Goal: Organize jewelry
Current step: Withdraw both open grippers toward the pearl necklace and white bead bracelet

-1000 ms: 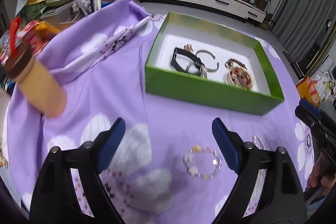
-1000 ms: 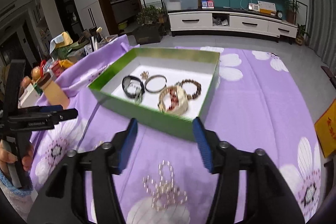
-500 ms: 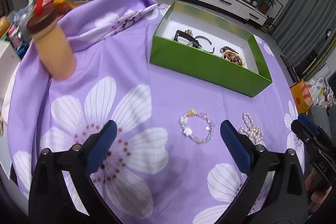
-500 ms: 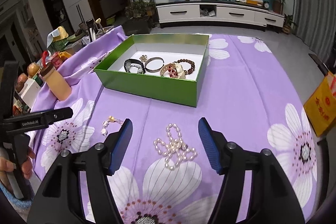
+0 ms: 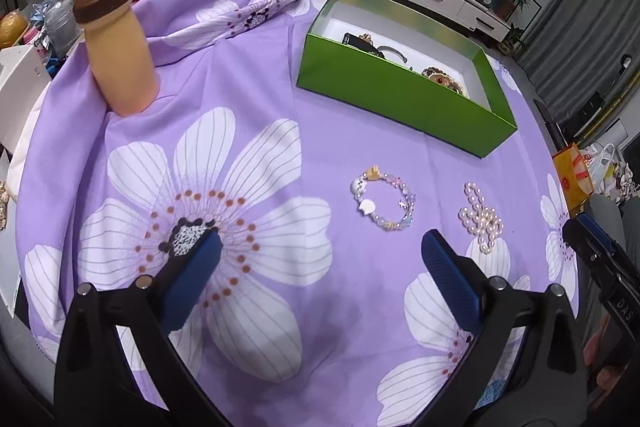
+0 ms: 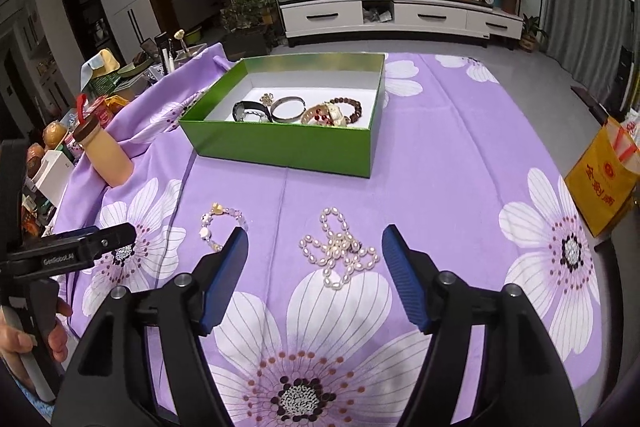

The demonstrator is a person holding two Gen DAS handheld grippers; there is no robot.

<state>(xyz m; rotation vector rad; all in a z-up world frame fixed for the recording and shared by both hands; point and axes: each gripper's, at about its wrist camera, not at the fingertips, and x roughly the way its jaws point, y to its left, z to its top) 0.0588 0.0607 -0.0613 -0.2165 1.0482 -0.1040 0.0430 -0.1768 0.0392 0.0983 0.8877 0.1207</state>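
Observation:
A green box (image 6: pixel 280 147) (image 5: pixel 400 95) with a white inside sits on the purple flowered cloth and holds a black watch (image 6: pixel 250 110), a metal bangle (image 6: pixel 287 109) and beaded bracelets (image 6: pixel 340 111). On the cloth in front of it lie a pastel bead bracelet (image 5: pixel 384 201) (image 6: pixel 218 227) and a bunched pearl string (image 5: pixel 482 219) (image 6: pixel 340 251). My left gripper (image 5: pixel 320 247) is open, raised above the cloth just short of the pastel bracelet. My right gripper (image 6: pixel 314 247) is open too, with the pearl string lying between its fingertips in view and nothing held.
A tan bottle with a brown lid (image 5: pixel 118 55) (image 6: pixel 106 153) stands at the left on the cloth. Cluttered goods (image 6: pixel 48 147) lie past the table's left edge. A yellow bag (image 6: pixel 604 175) stands on the floor at the right. A hand (image 6: pixel 24 343) holds the left gripper.
Both grippers have pulled back and up from the box, so the pastel bracelet and the pearl string now lie farther ahead. Both stay open and empty.

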